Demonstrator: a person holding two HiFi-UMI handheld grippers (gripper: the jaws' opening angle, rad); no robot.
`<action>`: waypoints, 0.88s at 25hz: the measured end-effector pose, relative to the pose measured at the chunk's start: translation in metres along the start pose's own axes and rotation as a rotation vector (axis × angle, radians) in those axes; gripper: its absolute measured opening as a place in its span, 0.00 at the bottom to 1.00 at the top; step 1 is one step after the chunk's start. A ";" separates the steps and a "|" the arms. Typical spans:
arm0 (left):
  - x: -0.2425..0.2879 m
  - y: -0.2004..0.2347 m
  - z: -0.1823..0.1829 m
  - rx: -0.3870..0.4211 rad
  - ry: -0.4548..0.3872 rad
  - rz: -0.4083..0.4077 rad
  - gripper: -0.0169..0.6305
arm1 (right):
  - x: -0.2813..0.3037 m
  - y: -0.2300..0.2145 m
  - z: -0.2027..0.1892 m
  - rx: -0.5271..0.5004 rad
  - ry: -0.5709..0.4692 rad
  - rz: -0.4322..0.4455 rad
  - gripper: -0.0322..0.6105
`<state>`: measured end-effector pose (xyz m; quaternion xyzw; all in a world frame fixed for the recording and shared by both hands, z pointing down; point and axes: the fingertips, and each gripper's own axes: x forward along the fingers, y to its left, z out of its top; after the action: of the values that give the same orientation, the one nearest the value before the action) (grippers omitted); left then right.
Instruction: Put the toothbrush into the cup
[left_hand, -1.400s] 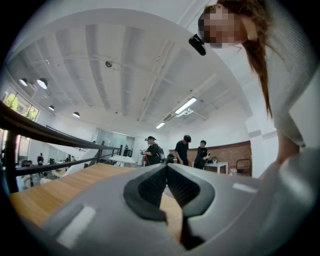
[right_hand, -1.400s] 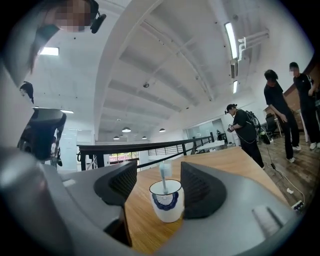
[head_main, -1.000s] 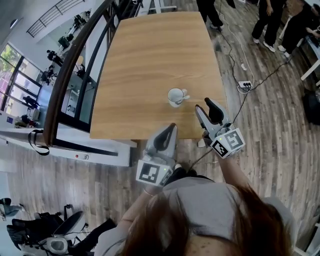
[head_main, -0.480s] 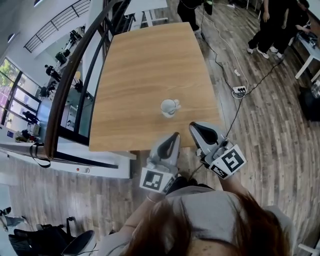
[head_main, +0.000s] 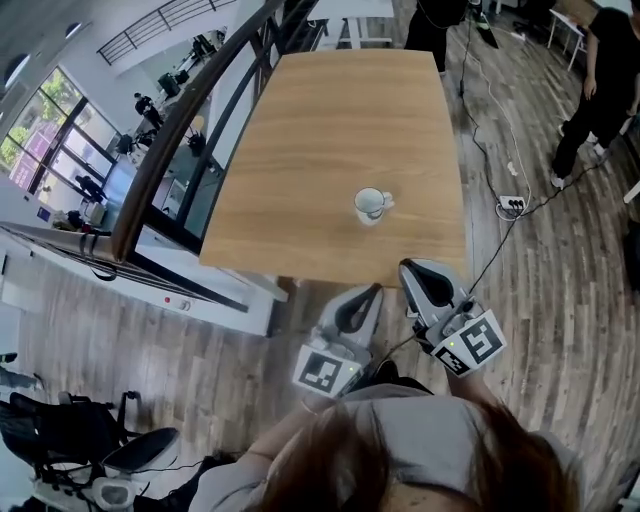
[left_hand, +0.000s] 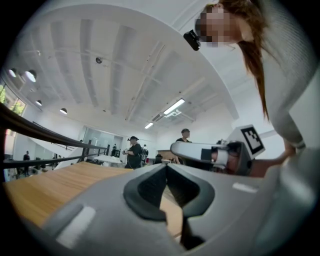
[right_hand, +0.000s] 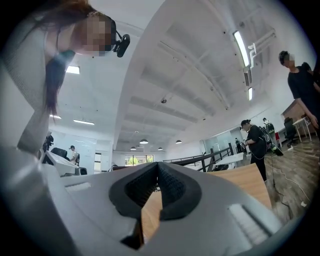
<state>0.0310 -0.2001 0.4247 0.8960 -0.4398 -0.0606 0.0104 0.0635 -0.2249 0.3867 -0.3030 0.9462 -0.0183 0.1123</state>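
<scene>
A white cup (head_main: 371, 205) stands on the wooden table (head_main: 330, 130) near its front edge. A short pale piece juts out at the cup's right rim; I cannot tell whether it is the toothbrush or a handle. Both grippers hang off the table, in front of its near edge, and point towards it. My left gripper (head_main: 373, 290) (left_hand: 166, 167) is shut with nothing in it. My right gripper (head_main: 410, 268) (right_hand: 158, 164) is also shut and empty, and lies to the right of the left one. Neither touches the cup.
A dark railing (head_main: 170, 150) runs along the table's left side. A power strip (head_main: 512, 204) and cables lie on the wood floor at the right. A person (head_main: 598, 90) stands at the back right. Dark wheeled equipment (head_main: 70, 440) is at the lower left.
The right gripper's jaws stood apart a second ago and are now together. Both grippers have drawn back from the table's near edge, and the cup now lies farther from them.
</scene>
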 end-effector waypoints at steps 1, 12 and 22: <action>-0.003 -0.001 0.006 0.007 -0.009 0.002 0.03 | 0.000 0.005 0.004 -0.001 -0.006 0.007 0.05; -0.089 -0.002 0.045 0.052 -0.036 -0.030 0.03 | -0.006 0.079 0.033 -0.062 -0.043 -0.094 0.05; -0.164 -0.025 0.034 0.017 -0.024 -0.132 0.03 | -0.051 0.164 0.009 -0.029 -0.037 -0.264 0.05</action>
<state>-0.0524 -0.0544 0.4058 0.9223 -0.3804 -0.0680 -0.0066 0.0129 -0.0614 0.3712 -0.4267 0.8960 -0.0136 0.1220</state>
